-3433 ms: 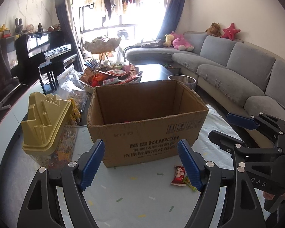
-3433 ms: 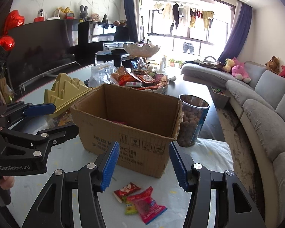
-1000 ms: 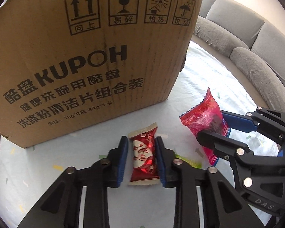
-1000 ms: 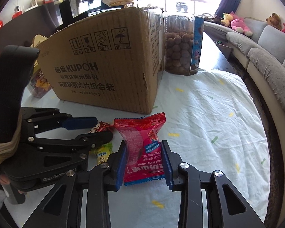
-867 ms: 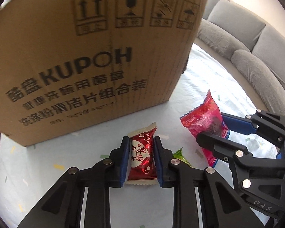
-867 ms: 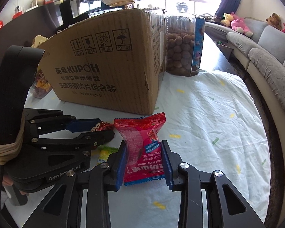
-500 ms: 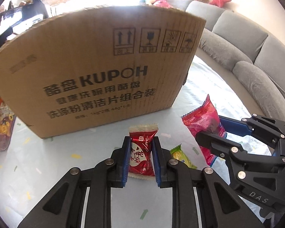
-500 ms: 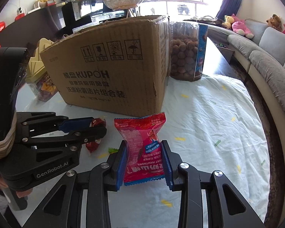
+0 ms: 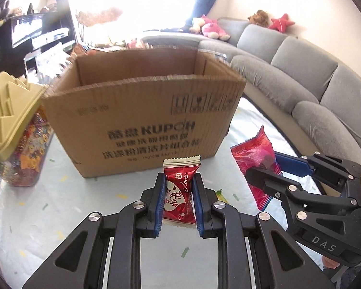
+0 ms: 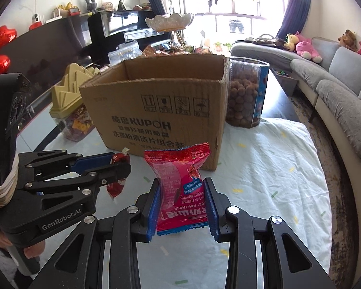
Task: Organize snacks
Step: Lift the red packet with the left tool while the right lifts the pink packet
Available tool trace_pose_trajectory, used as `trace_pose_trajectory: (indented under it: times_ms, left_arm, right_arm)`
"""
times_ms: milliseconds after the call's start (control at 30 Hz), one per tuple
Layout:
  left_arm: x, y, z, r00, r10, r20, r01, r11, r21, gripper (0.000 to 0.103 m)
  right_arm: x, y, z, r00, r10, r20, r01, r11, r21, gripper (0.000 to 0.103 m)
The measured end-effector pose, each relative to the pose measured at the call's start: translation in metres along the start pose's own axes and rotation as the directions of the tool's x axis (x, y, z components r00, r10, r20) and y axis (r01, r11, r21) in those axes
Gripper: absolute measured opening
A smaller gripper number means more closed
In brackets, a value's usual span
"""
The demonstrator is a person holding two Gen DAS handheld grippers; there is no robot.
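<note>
Clearly, left fingers point(image 9: 159, 201) clench a dark-red sweet point(image 9: 179, 192); right fingers point(image 10: 210, 209) clench a crinkled pink-red packet point(image 10: 181, 192).

Both wrist cameras face the nearby cardboard box point(image 9: 142, 110) from side by side.

- Your box point(image 10: 156, 110) stood on the cloth point(image 10: 276, 168), ahead of both grippers.
- A jar point(image 10: 246, 96) stood right of it, a lidded tub point(image 10: 69, 110) left.

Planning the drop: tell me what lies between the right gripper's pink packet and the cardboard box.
Only bare white cloth between the pink snack packet and the brown cardboard box, per the right wrist view.
</note>
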State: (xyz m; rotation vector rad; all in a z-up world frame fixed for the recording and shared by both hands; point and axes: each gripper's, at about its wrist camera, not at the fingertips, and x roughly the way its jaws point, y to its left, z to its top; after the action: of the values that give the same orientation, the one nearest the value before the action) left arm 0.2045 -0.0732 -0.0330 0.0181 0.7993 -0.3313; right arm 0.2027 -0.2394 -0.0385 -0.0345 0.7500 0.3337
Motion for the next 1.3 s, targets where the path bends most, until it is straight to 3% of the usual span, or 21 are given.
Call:
trace_pose_trajectory:
  times_ms: [333,700,1300]
  left_arm:
    - [-0.040,0.013,0.018,0.995,0.015,0.103,-0.014,1.000,-0.017,0.022]
    - [-0.065,0.026,0.042,0.985,0.043,0.167,-0.041,0.999,-0.015,0.022]
    - [-0.065,0.054,0.101,0.981,0.088,0.173,-0.084,0.996,-0.029,0.022]
  right_arm:
    - [-0.025,0.018,0.022,0.997,0.006,0.076,-0.006,1.000,-0.008,0.035]
    - [-0.037,0.033,0.048,0.990,0.010,0.140,-0.007,1.000,-0.023,0.035]
    - [-0.025,0.039,0.113,0.985,-0.018,0.170,0.024,0.999,-0.033,0.035]
